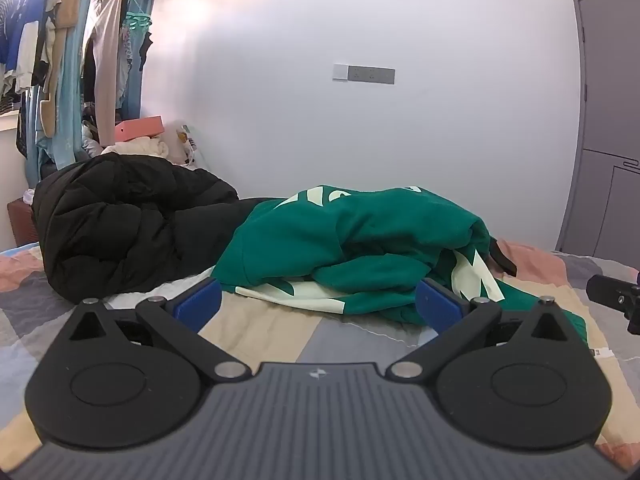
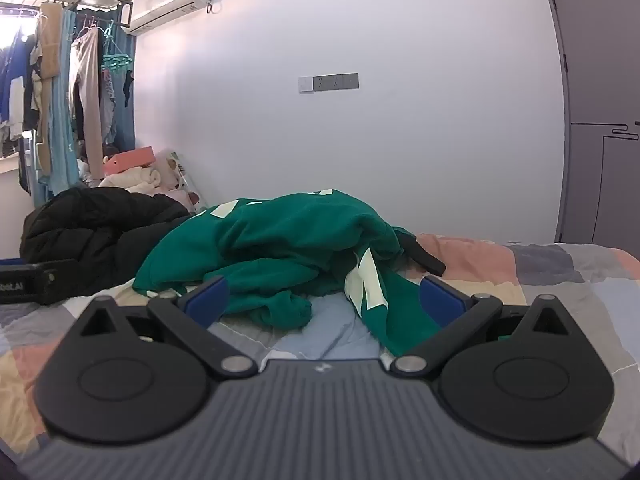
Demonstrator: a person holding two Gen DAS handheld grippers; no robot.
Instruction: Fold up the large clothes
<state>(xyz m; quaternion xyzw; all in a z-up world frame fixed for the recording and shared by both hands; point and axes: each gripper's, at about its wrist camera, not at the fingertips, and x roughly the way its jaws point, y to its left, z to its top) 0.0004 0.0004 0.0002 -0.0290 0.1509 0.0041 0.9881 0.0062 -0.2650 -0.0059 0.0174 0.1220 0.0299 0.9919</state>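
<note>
While both sets of blue pads stand spread wide with nothing held, the left gripper (image 1: 318, 304) and right gripper (image 2: 322, 300) hover low over the patchwork bedcover (image 1: 272, 332), just near of the crumpled green sweatshirt (image 1: 352, 240), with a black puffer jacket (image 1: 120, 224) bundled far left.

Each gripper (image 1: 316, 304) (image 2: 320, 302) has black linkage arms, silver pivot pins, blue pads and a ribbed grey body.

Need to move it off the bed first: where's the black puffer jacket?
In both wrist views the black puffer jacket lies bundled at the left, beside the green sweatshirt, below the hanging clothes.
</note>
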